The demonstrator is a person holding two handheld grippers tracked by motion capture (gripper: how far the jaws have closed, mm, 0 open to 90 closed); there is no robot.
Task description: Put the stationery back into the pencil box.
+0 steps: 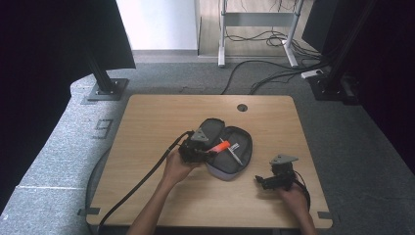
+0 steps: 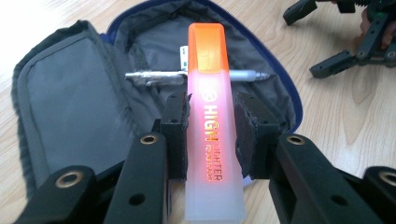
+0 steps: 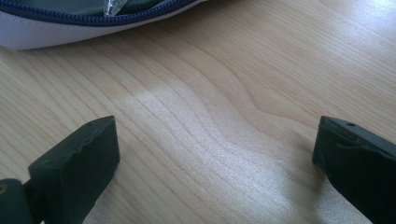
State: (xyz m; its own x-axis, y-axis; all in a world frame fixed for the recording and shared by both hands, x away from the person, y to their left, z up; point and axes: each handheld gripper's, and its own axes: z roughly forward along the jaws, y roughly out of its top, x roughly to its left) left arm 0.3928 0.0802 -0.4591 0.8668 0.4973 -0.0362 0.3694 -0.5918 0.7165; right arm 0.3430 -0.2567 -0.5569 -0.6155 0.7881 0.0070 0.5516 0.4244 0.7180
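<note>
**Highlighter clamped in the left tongs over the open pencil case**

The orange highlighter [image 2: 210, 126] sits squarely between the two black jaws of the left tongs [image 2: 211, 128]. Both pads press on its translucent barrel from either side, so the left tongs are clenched on it. The orange cap points away from the hand, toward the far side, and the printed lettering runs along the barrel between the pads. In the high view the highlighter [image 1: 221, 145] juts from the left tongs [image 1: 208, 152] out over the near left part of the pencil case [image 1: 243, 152], above its lining rather than lying in it.

The pencil case lies unzipped and spread flat near the middle of the wooden counter [image 1: 147, 122], its grey inside facing up. A silver pen [image 2: 154, 77] lies crosswise in the case just beyond the highlighter's cap, partly hidden behind it.

The right tongs [image 1: 262, 181] rest on the counter to the near right of the case, apart from it. Their jaws stand wide apart with only bare wood grain between them, gripping nothing. The zipped edge of the case [image 3: 70, 23] shows at the far left beyond them.
</note>
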